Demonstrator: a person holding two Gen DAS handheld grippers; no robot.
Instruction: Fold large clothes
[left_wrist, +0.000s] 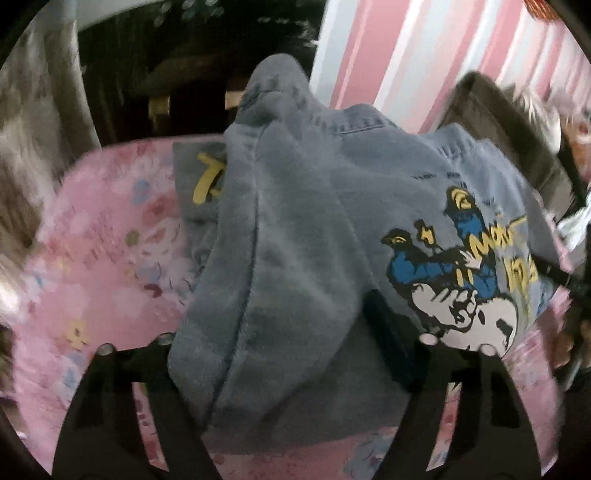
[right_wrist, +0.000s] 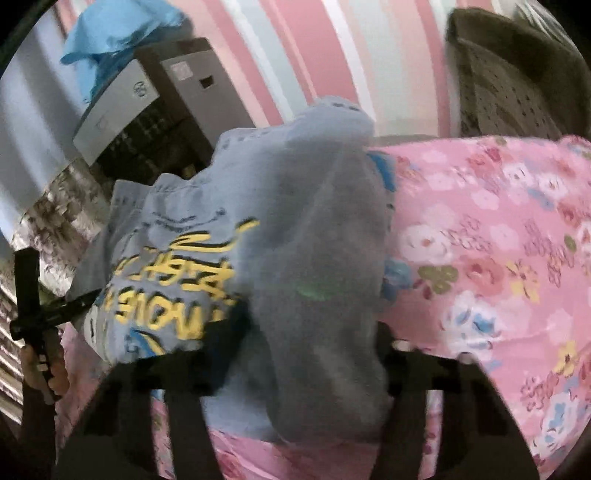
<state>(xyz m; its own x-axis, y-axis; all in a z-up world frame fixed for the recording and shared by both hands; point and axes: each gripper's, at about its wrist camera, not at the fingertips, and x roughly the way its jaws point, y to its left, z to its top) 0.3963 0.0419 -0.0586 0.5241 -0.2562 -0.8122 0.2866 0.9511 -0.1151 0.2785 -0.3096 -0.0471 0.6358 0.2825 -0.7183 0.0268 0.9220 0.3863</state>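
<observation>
A grey printed sweatshirt is being gathered over the pink floral bed, bunched between the fingers of each hand-held gripper, apparently clamped on it; spreading it flat is likely being required next.

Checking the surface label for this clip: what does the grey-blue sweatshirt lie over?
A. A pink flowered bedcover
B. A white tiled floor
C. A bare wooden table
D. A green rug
A: in both wrist views the sweatshirt sits bunched on a pink bedcover printed with flowers, which shows on both sides of it.
</observation>
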